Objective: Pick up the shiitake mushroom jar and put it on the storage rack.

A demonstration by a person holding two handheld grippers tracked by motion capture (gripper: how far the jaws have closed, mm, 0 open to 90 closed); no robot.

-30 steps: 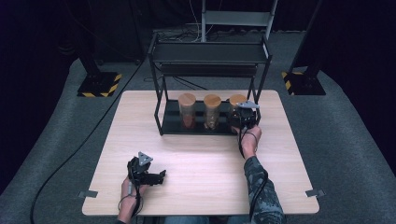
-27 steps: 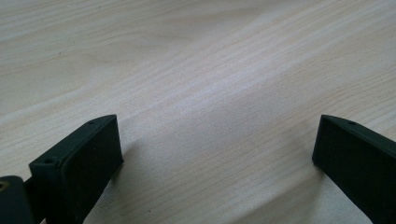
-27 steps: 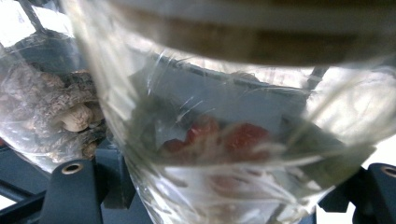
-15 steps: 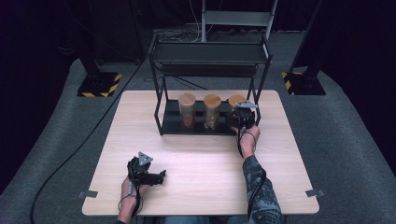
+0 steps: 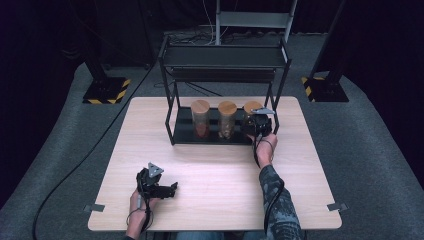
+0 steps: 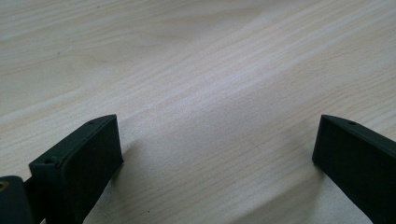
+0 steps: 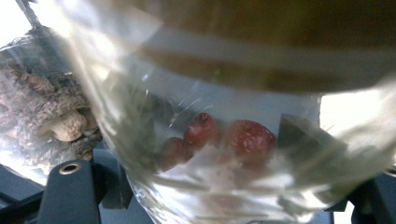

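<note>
The jar (image 7: 243, 140) with red fruit stands rightmost on the black rack's (image 5: 172, 115) bottom shelf, clamped in my right gripper (image 5: 260, 125). My left gripper (image 6: 217, 149) rests wide open on the table (image 5: 225, 170).

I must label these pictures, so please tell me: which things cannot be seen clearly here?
- High view: right jar mostly hidden behind the right hand-held gripper.
- Right gripper view: jar blurred, its lid cut off by the top edge.
- High view: contents of the middle jar too small to identify.
</note>
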